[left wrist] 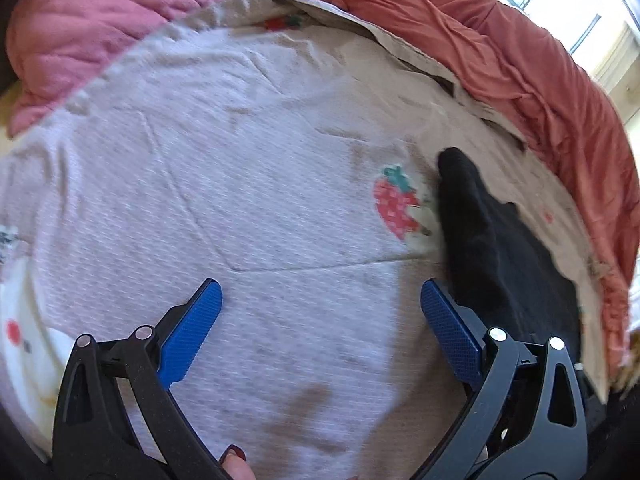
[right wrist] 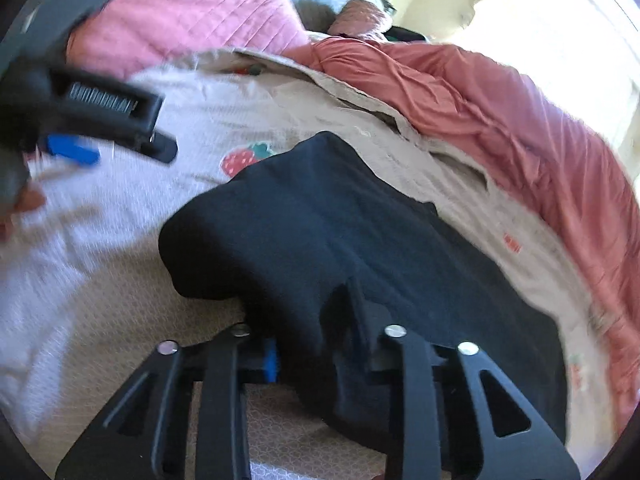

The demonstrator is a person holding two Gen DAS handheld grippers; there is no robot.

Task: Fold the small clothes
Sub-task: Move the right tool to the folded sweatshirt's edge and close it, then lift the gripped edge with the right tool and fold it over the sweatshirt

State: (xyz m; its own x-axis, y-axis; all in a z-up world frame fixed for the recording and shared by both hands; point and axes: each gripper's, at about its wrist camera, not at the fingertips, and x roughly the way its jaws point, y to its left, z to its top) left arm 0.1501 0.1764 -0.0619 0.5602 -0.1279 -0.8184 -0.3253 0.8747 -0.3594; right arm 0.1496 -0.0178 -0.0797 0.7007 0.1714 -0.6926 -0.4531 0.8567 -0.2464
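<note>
A small black garment (right wrist: 320, 220) lies bunched on a pale blanket (right wrist: 100, 280) printed with strawberries. My right gripper (right wrist: 316, 344) is shut on its near edge, with the cloth pinched between the fingers and covering most of the blue pads. In the left wrist view the same black garment (left wrist: 500, 264) reaches in from the right. There my left gripper (left wrist: 320, 292) hangs open over the bare blanket (left wrist: 240, 160), its right finger just beside the cloth and nothing between the blue pads. The left gripper (right wrist: 92, 120) also shows blurred at the upper left of the right wrist view.
A pink quilted cover (left wrist: 100, 20) is heaped at the back left. An orange-red sheet (left wrist: 520, 60) is bunched along the back right, over the blanket's edge. A bright window (left wrist: 580, 8) stands behind it. A strawberry print (left wrist: 396, 204) lies by the garment's tip.
</note>
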